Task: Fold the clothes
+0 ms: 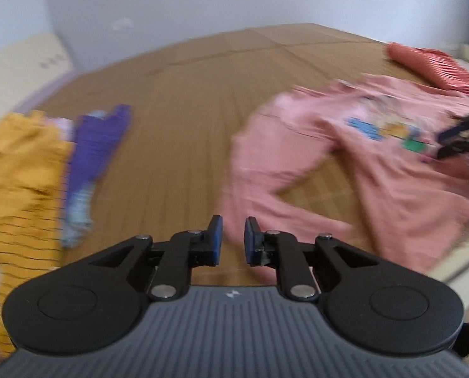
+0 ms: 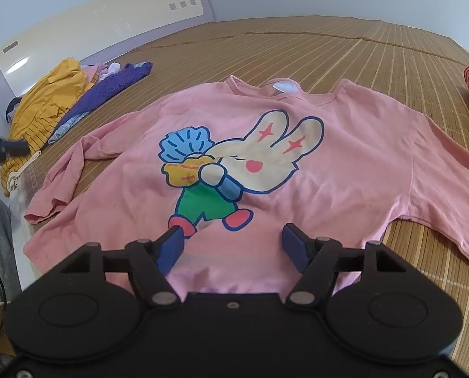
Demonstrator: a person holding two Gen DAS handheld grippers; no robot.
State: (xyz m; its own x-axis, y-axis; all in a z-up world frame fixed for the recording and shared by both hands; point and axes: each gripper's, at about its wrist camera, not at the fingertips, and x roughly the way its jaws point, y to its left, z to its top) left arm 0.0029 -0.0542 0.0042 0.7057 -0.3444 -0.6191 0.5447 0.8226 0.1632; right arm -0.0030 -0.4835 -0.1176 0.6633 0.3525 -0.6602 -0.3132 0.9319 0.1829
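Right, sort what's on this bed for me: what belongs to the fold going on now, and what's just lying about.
In the job:
- pink long-sleeved cotton shirt with the rabbit print, spread flat
- right gripper, open over its hem
- left gripper, empty

Lying about:
- mustard-yellow striped garment
- purple knitted garment
- red ribbed folded garment
- woven bamboo mat

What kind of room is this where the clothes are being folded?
Most likely a bedroom. The pink shirt lies spread on a bed topped with a bamboo mat, a cream headboard runs along the wall, and a pile of clothes waits beside it.
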